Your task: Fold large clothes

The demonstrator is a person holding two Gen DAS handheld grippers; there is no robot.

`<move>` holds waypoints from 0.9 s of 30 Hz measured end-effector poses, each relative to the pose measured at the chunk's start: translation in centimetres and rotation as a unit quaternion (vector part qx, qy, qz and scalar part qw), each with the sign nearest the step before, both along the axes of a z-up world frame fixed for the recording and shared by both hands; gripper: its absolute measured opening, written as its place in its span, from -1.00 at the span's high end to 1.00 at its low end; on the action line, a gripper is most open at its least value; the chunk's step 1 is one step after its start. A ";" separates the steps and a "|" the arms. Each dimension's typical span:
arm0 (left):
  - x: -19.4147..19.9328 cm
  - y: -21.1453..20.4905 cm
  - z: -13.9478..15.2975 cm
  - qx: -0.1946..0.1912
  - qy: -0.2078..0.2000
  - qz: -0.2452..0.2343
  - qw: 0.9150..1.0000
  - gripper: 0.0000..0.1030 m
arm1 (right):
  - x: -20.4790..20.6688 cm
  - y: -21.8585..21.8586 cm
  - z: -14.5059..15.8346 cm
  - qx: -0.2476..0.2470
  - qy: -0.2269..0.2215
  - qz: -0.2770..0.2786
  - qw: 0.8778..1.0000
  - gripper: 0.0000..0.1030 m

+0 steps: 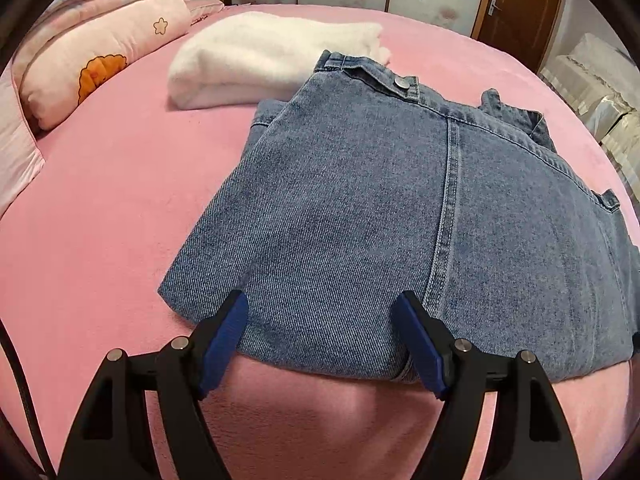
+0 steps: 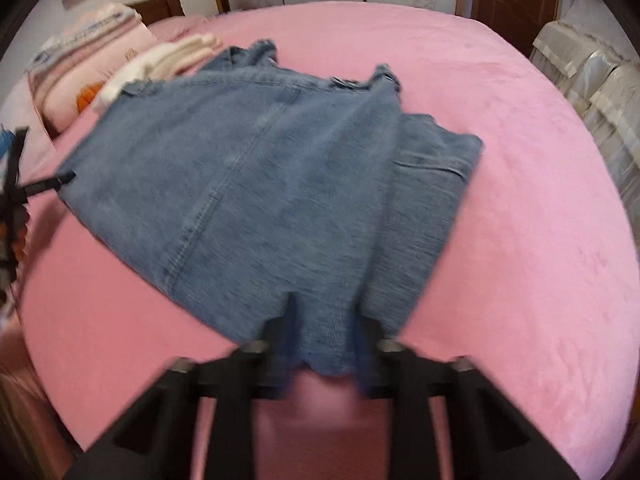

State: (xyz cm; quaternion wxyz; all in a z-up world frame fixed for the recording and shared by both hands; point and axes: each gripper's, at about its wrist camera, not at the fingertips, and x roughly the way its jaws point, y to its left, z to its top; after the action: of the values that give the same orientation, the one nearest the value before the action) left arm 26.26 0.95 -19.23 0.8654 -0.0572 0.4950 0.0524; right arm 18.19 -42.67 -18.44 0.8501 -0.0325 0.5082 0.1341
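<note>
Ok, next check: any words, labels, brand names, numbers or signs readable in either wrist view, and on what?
None can be read.
The jeans show no label or tag; their metal button is too small to make out any stamping.
The pink pillow carries only pictures, a flower and an orange figure, no letters.
The right wrist view is too blurred for any text.

Soft daylight; right view motion-blurred
</note>
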 end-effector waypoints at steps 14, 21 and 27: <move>0.3 0.3 -0.3 0.003 0.017 -0.031 0.999 -0.46 | -1.5 -2.1 -0.9 0.048 0.005 -0.115 0.992 0.75; -1.5 1.5 2.0 -0.007 0.024 -0.015 1.000 -0.46 | -2.8 0.5 3.4 0.005 -0.036 -0.174 0.984 0.25; -3.6 3.3 4.8 -0.024 0.014 0.005 1.000 -0.46 | -3.8 4.1 7.3 0.017 -0.076 -0.192 0.978 0.25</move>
State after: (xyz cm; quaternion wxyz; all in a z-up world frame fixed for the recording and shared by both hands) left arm 22.67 4.24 -14.44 0.8564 -0.0798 0.5081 0.0451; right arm 14.39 -38.54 -11.09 0.8965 0.0702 0.4368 -0.0253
